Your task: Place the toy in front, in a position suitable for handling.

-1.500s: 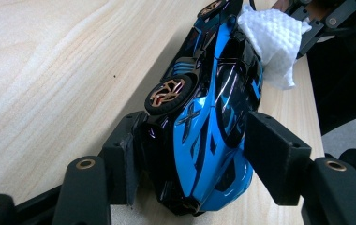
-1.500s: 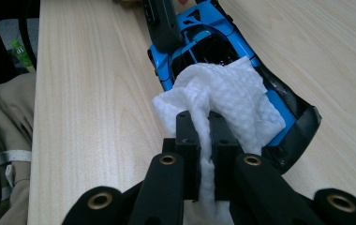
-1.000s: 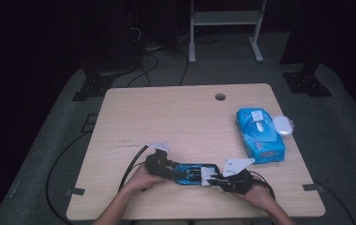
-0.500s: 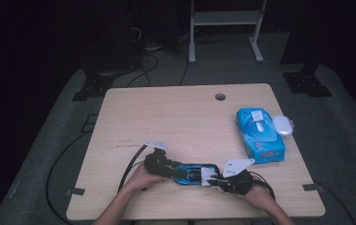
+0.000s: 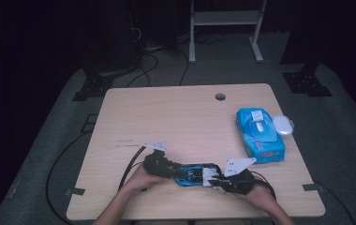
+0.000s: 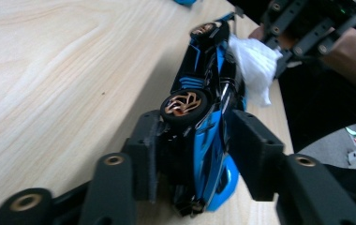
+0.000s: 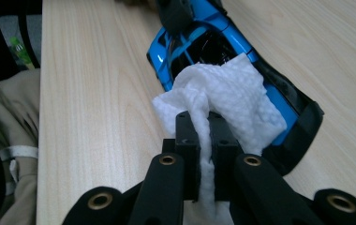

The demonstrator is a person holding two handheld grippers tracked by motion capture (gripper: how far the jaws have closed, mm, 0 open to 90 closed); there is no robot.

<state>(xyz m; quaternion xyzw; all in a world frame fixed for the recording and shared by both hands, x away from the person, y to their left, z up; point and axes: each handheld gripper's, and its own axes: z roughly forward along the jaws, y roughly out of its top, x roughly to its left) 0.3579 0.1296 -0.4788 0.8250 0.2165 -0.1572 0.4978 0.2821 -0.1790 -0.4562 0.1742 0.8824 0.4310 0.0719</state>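
We have the left gripper (image 6: 199,154), jaws just closing, clamped around a glossy blue-and-black toy car (image 6: 204,117) with coppery spoked wheels, tipped on its side near the pale wooden table's (image 5: 176,117) front edge; our right gripper (image 7: 204,136) pinches a crinkly white wipe (image 7: 227,93) against its bodywork.

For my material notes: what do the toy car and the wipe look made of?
Toy car: glossy blue and black body, plastic or painted metal, judging by sharp highlights; copper-coloured wheel hubs. Wipe: soft white nonwoven fabric or paper, dimpled and crumpled, draping over the car.
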